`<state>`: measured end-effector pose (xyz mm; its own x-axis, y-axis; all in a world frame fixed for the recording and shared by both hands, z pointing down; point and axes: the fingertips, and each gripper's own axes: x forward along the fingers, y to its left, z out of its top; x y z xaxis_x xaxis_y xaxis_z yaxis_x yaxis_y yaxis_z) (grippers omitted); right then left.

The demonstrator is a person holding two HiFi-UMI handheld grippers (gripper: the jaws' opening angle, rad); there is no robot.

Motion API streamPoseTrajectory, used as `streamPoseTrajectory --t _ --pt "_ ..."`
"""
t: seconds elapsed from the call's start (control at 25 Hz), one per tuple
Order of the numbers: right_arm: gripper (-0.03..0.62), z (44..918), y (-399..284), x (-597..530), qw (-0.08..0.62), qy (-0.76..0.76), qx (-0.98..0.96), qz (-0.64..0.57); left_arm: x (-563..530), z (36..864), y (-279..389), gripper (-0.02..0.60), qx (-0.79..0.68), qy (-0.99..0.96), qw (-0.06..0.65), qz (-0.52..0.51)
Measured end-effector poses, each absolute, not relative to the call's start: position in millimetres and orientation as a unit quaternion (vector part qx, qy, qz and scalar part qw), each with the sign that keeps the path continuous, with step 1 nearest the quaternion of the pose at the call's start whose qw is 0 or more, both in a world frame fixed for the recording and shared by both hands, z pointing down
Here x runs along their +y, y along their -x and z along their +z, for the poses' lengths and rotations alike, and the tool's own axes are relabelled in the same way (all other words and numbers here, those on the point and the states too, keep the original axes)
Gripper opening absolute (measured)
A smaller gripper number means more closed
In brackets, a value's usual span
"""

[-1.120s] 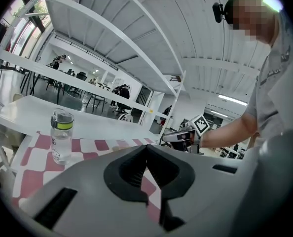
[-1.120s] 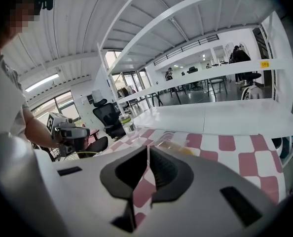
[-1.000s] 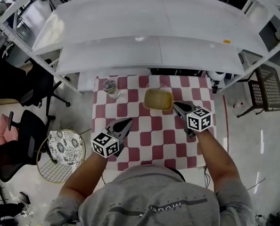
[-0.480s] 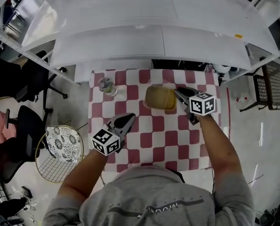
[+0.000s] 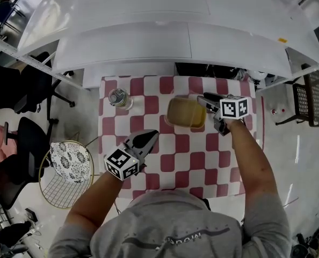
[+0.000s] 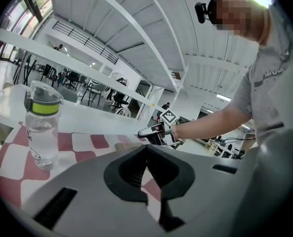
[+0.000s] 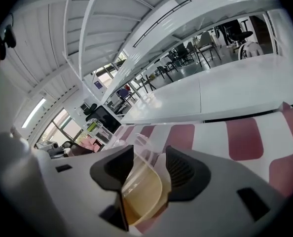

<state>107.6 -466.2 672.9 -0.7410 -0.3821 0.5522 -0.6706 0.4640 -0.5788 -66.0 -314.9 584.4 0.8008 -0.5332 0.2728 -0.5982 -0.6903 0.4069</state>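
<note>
Head view: the right gripper [image 5: 208,109] reaches across a red-and-white checked cloth [image 5: 165,163] to the right-hand wall of a clear, yellow-tinted tub [image 5: 185,113], and its tips sit at that wall. The left gripper [image 5: 150,137] hangs over the cloth nearer the person. It is well apart from the tub, which lies ahead of it and to its right. A clear water bottle [image 5: 118,98] stands upright ahead of the left gripper and to its left, on the far side of the tub from the right gripper. A white shelf [image 5: 149,42] runs beyond both grippers. Off the cloth, to the left of the left gripper, is a round wire basket [image 5: 68,168] with a patterned piece in it.

Left gripper view: the jaws are pressed together with nothing between them. The bottle [image 6: 40,127], with a green band under its cap, stands ahead and well to the left. The right gripper shows straight ahead across the cloth, with the person's forearm behind it.

Right gripper view: the jaws are spread, and the tub's thin wall [image 7: 141,196] stands in the gap, close against the left jaw and clear of the right one. The bottle shows small, ahead and to the left.
</note>
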Motion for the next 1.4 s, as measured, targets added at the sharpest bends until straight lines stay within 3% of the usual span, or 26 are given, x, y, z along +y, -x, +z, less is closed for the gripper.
streamPoseTrajectory --t 1.08,1.4 --pt "0.212 704 -74 -487 0.187 -0.189 -0.829 0.492 -328 609 61 0.012 -0.304 -0.911 0.273 0.062" --pt "0.101 697 -65 -480 0.179 -0.166 -0.835 0.493 -326 608 64 0.012 -0.308 -0.909 0.274 0.060"
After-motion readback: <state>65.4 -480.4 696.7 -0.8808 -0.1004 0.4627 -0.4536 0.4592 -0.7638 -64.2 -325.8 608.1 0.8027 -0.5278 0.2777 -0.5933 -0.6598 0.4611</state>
